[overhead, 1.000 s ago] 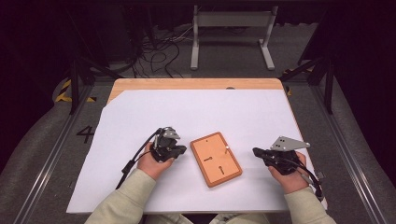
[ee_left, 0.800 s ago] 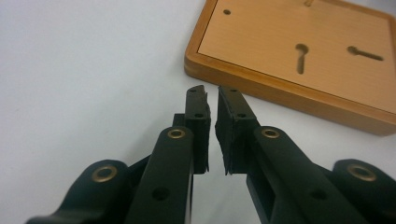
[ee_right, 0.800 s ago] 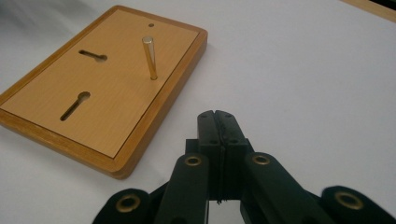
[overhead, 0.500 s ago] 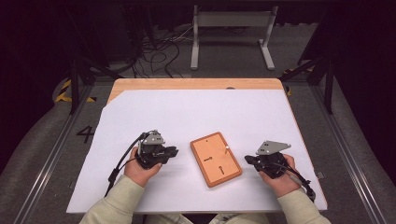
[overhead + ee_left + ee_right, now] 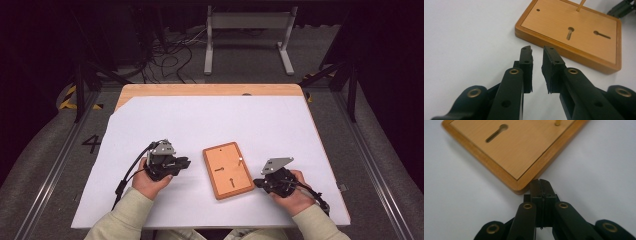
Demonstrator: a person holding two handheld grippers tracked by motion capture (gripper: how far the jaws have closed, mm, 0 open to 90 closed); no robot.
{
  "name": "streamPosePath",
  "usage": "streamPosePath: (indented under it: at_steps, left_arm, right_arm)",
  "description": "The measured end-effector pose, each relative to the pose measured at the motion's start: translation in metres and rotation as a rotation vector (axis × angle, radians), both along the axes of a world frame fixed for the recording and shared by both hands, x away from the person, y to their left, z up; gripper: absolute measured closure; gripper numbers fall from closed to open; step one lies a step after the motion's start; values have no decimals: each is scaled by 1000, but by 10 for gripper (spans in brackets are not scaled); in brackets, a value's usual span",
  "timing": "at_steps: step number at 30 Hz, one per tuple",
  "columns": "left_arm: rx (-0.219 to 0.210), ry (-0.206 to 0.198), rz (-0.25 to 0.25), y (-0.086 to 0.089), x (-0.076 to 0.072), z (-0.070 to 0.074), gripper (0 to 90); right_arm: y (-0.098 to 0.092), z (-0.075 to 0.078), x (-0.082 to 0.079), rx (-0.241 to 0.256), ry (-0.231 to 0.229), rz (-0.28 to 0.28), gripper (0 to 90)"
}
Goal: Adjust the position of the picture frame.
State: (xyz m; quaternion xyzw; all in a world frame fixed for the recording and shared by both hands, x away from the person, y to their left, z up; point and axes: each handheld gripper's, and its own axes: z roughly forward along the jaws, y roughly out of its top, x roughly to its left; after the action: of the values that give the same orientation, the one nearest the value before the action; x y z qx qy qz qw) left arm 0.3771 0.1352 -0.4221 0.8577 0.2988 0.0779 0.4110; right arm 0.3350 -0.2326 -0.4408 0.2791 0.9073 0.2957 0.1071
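Observation:
A wooden board (image 5: pixel 228 170) with a raised rim lies flat on the white sheet between my two grippers. It has two keyhole slots (image 5: pixel 570 32), a small hole (image 5: pixel 538 10) and a thin upright peg (image 5: pixel 240 161). My left gripper (image 5: pixel 186 162) rests to the left of the board and points at its long side. In the left gripper view its tips (image 5: pixel 537 53) stand a narrow gap apart, with nothing between them. My right gripper (image 5: pixel 256 182) is at the board's near right corner. There it (image 5: pixel 540 182) is shut and empty, its tips against the corner of the board (image 5: pixel 524 152).
The white sheet (image 5: pixel 210 120) covers most of the wooden table (image 5: pixel 210 90). Beyond the far edge, cables (image 5: pixel 170 50) and a grey metal stand (image 5: pixel 247 30) lie on the floor. Dark frame legs (image 5: pixel 80 85) stand at both sides.
Both hands drew back toward the near edge. The right gripper slid left to the board's near right corner. The left gripper shifted slightly left. The board stayed put.

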Motion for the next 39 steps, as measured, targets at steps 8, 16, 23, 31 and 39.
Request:
streamPosePath:
  at_steps: [8,16,23,31,39]
  left_arm:
    - [-1,7,30,7,1,-2,779]
    - [-4,10,55,15,1,-2,779]
    - [-3,13,72,19,2,-3,777]
    - [-20,16,83,23,0,-1,761]
    - [-37,29,113,32,-4,-3,691]
  right_arm:
    - [26,-1,-5,13,27,98,900]
    - [67,-4,-2,28,39,209,900]
    - [88,-5,2,40,37,244,900]
    - [99,-4,3,44,36,272,900]
    - [91,25,2,116,-9,284,900]
